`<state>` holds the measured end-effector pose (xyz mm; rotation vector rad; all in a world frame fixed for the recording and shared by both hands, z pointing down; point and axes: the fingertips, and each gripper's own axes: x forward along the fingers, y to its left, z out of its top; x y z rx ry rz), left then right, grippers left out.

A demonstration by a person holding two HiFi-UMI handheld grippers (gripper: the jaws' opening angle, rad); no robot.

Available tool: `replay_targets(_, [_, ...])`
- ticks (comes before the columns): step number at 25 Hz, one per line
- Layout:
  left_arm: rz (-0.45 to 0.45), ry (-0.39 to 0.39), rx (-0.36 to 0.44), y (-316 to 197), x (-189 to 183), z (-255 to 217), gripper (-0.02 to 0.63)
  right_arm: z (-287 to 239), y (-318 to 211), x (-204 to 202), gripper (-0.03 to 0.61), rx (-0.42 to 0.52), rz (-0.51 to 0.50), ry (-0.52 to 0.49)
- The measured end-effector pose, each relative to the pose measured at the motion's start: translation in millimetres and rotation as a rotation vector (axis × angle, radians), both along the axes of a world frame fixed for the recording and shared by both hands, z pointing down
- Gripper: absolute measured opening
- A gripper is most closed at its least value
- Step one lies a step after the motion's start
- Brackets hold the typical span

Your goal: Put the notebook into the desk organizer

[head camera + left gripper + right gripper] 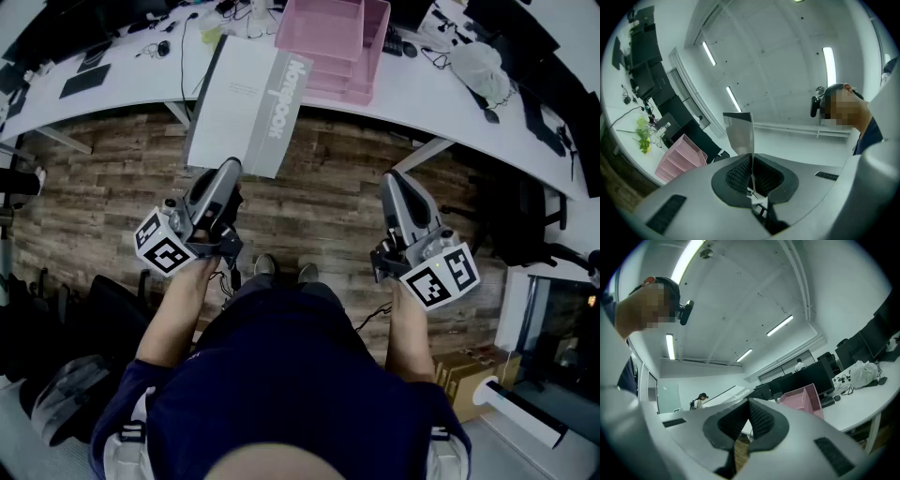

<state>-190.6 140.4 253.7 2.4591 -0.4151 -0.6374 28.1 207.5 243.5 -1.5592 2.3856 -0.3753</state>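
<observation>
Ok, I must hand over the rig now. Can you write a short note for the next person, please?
Left claw: shut on the notebook, gripping its near edge and holding it in the air.
Right claw: shut, nothing in it.
Pink desk organizer: on the white desk, just beyond the notebook's far end.
Done: the notebook is picked up.
Left to do: carry it to the organizer, slide it in, and open the left claw.

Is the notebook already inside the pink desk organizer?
No, the notebook is clamped by its edge in the left hand-held gripper, outside the pink desk organizer.
</observation>
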Motion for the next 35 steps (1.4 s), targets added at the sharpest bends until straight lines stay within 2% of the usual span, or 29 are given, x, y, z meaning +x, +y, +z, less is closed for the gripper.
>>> replay_targets(19, [-0.017,0.001,-0.021,8,11,6,0.034,5,5,12,0.005,-0.007,-0.004,-0.013])
replay_targets(30, [-0.030,-0.013,-0.040,39,62,18,0.034,19,33,64,0.005,-0.016,-0.016,-0.039])
replay_targets(35, [-0.041,-0.017,-0.023,35,70,12,0.034,18,31,77,0.005,-0.006,-0.020,-0.051])
